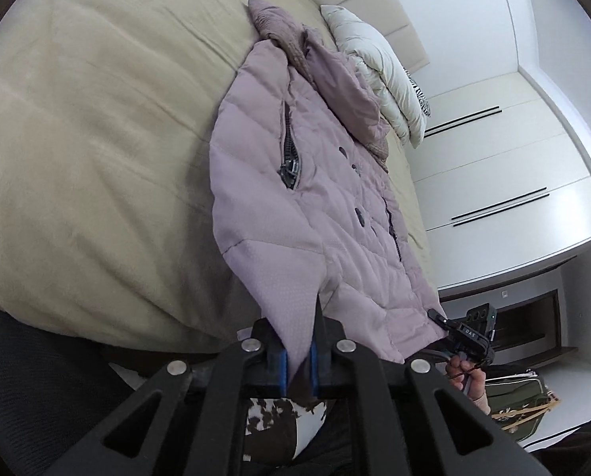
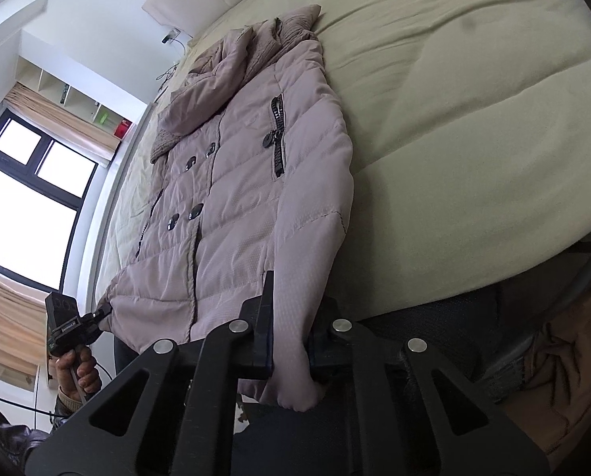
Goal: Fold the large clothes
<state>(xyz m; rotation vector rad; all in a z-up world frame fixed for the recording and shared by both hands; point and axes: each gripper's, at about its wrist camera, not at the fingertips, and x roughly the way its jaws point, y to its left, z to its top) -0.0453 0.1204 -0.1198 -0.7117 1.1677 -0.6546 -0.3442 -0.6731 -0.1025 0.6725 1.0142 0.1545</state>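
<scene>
Puffer jacket: mauve, front up on bed, filling frame centre. Left gripper and right gripper each clamp its hem. Step: spreading flat; next, fold sleeves inward.

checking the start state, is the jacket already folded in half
No, the puffer jacket lies spread flat, front up, on the bed.

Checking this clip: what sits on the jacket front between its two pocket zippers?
Four dark buttons, in two pairs, lie on the jacket front between the zippers. The right wrist view shows this most clearly.
</scene>
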